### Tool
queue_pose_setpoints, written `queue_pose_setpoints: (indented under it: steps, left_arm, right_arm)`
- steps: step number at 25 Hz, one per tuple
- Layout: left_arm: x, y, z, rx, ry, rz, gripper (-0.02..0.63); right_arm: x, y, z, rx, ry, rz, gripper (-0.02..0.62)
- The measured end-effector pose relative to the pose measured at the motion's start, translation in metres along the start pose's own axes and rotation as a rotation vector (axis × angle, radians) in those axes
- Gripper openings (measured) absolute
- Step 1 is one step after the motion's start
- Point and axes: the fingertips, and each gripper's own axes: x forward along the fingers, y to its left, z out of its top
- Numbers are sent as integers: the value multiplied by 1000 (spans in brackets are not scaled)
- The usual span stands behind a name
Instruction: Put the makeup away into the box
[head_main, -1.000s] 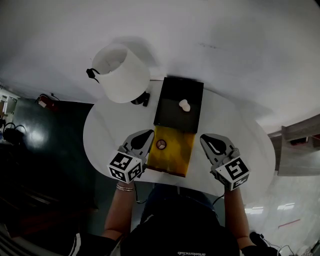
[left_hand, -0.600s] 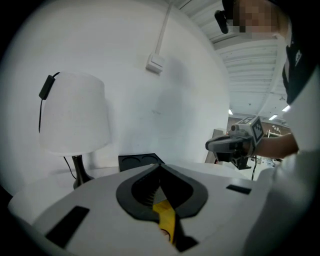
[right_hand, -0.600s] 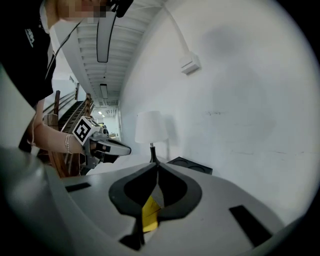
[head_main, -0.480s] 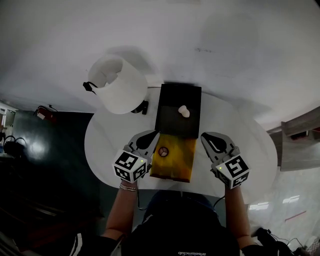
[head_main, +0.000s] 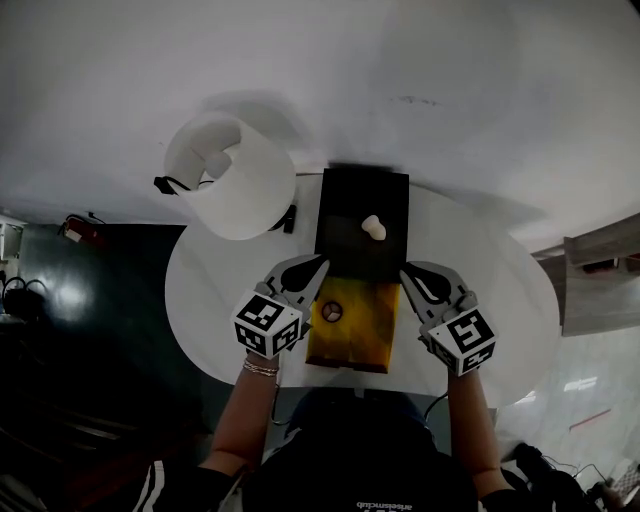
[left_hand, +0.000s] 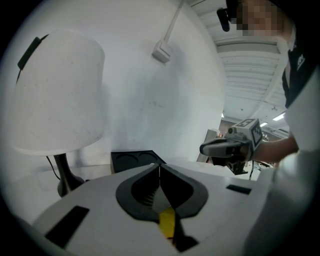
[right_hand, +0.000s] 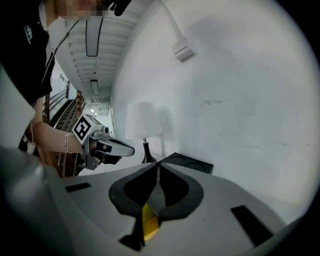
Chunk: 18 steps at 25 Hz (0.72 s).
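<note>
White lamp (head_main: 232, 175) first: it stands ahead and to the left of the left gripper (head_main: 306, 271), with its base near the box's far left corner and its big shade leaning out over the table (head_main: 205, 290). Risk: a high or wide swing on that side clips the shade.

Left gripper is pinched fully together with nothing in it, tip at the left rim of the box (head_main: 355, 290). Just right of that tip, a small round makeup piece (head_main: 331, 312) lies on the box's yellow half. Risk: shut jaws going in would shove it along instead of taking it, so they need to part first.

Farther ahead, between the two grippers, a small cream piece (head_main: 373, 228) sits on the black half; can't tell exactly what it is.

Right gripper (head_main: 424, 284) is also closed on nothing, tip just beside the box's right rim. Risk: both tips reaching inward at once could knock each other or nudge the box.

Box's near end lies close to the table's near edge, behind the grippers, so a pull toward the person could slide it off.

Room: bare tabletop right of the right gripper, open to the rim. The left side is tighter because of the lamp. The wall is just beyond the box's far end.
</note>
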Motion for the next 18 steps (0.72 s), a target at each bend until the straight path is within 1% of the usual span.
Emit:
queue_pose_setpoints:
  steps: [6, 14, 15, 16, 17, 18]
  left_arm:
    - [18, 18, -8, -27, 24, -6, 17]
    - [42, 39, -20, -51, 66, -20, 17]
    - [44, 41, -22, -52, 73, -20, 17]
    - [47, 43, -23, -55, 77, -21, 17]
    - [49, 44, -24, -60, 80, -23, 17]
    - [51, 46, -25, -66, 82, -27, 17]
  right_arm:
    - [23, -7, -5, 2, 26, 19, 25]
    - [57, -29, -21, 37, 79, 23, 28]
    - [61, -31, -23, 39, 87, 24, 34]
    - [65, -34, -26, 39, 97, 23, 53]
    - [69, -36, -28, 37, 108, 20, 108]
    - [73, -38, -30, 31, 118, 16, 127]
